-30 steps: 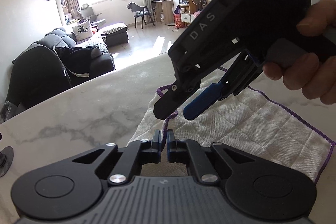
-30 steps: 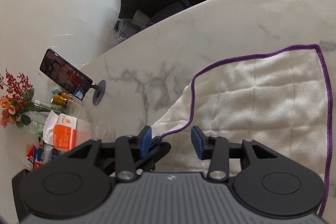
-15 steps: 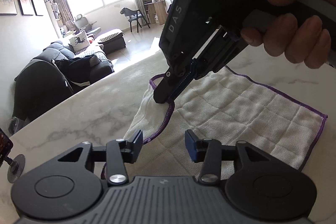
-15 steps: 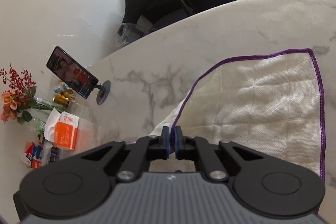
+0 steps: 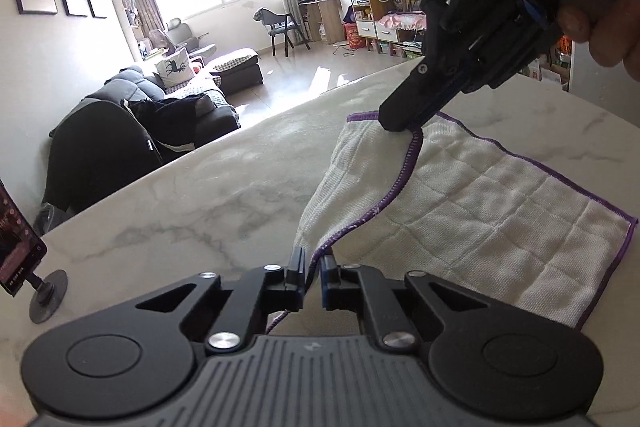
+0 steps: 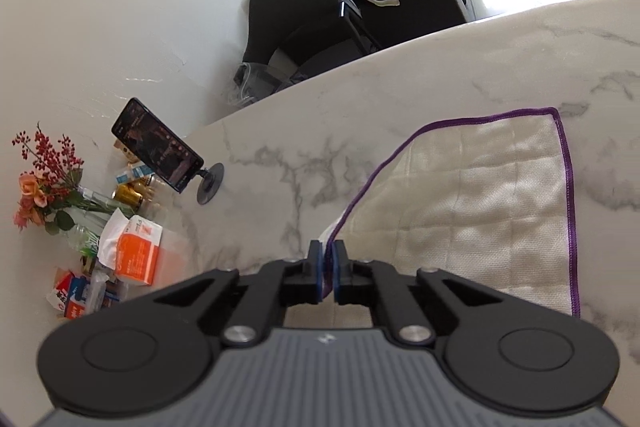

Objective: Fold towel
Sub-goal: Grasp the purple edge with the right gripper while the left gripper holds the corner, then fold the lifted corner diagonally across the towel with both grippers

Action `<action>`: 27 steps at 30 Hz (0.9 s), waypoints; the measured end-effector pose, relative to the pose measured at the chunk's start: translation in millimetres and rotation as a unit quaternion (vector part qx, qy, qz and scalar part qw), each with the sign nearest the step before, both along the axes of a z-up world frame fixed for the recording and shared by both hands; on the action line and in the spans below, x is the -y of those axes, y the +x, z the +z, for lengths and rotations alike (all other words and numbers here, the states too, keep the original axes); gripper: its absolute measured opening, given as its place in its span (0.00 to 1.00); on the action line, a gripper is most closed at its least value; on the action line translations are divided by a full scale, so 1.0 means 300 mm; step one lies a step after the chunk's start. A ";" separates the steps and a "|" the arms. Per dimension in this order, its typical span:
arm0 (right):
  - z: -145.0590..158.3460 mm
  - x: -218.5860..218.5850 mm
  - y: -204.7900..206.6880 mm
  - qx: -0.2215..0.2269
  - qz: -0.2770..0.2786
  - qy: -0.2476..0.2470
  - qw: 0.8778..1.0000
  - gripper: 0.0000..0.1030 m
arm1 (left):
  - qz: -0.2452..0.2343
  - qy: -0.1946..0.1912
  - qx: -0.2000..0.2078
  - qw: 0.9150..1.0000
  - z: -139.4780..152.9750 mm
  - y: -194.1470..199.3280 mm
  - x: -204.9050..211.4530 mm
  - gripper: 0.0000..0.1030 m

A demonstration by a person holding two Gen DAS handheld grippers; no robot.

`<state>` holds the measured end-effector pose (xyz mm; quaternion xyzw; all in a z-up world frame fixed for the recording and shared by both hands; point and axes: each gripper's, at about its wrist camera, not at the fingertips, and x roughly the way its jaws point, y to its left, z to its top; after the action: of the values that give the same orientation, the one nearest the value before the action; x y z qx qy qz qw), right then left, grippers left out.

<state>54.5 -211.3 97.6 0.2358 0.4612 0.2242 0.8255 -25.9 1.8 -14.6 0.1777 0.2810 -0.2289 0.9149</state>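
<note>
A white quilted towel point(image 5: 500, 211) with a purple hem lies on the marble table point(image 5: 180, 219), its left side lifted into a loose fold. My left gripper point(image 5: 314, 263) is shut on the hem at the near left edge. In the left wrist view my right gripper point(image 5: 402, 121), held by a hand point(image 5: 600, 23), pinches the hem at the far left corner. From the right wrist view the right gripper point(image 6: 327, 261) is shut on the purple edge, and the rest of the towel point(image 6: 480, 203) spreads flat to the right.
A phone on a round stand point(image 6: 160, 151) stands on the table to the left of the towel; its stand point(image 5: 48, 301) also shows in the left wrist view. Flowers point(image 6: 44, 187), an orange box point(image 6: 134, 251) and small packets crowd the far left. A dark sofa point(image 5: 132, 131) sits beyond the table edge.
The left gripper, open half a second ago, has shut on the near hem. The right gripper, open a second ago, shut on the far hem and has lifted it slightly.
</note>
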 end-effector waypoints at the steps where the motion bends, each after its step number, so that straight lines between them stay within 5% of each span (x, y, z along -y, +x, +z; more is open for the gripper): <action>1: 0.001 0.008 -0.009 0.001 -0.001 -0.001 1.000 0.05 | -0.006 -0.009 -0.003 1.000 0.008 -0.010 0.001 0.05; 27: -0.061 0.226 -0.242 0.006 -0.030 -0.035 0.999 0.04 | -0.116 -0.045 -0.056 0.991 -0.002 -0.187 0.169 0.05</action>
<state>-18.0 -279.0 79.2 0.2191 0.4565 0.1845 0.8424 -81.9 -48.7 -15.2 0.1543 0.2984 -0.3557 0.8721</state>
